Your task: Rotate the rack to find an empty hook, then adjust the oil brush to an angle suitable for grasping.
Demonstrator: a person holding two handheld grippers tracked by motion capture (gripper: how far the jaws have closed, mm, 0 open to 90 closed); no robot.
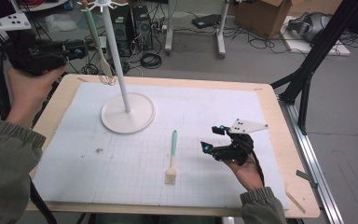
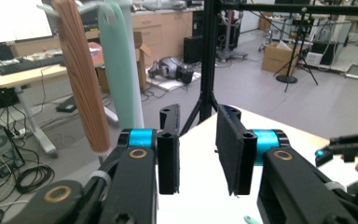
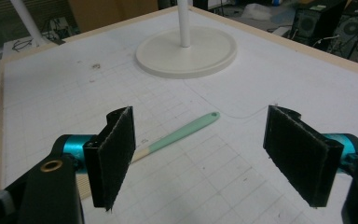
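Note:
A white hook stand [image 1: 115,56] rises from its round base [image 1: 128,113] on the mat. A mint-handled utensil [image 1: 93,32] hangs from a hook, with a wire head at its lower end. My left gripper [image 1: 80,48] is held high at the far left, close to that hanging utensil. Its jaws are open with nothing between them [image 2: 198,154]; a wooden handle [image 2: 81,74] and the mint handle [image 2: 119,65] hang just left of them. A mint-handled brush [image 1: 172,156] lies flat mid-mat. My right gripper [image 1: 210,136] rests open to its right, the brush [image 3: 182,133] lying beyond its jaws [image 3: 214,158].
A white gridded mat [image 1: 223,116] covers the wooden table [image 1: 279,140]. A black frame leg [image 1: 307,70] stands off the right edge. Cables, computer towers and boxes crowd the floor behind the table.

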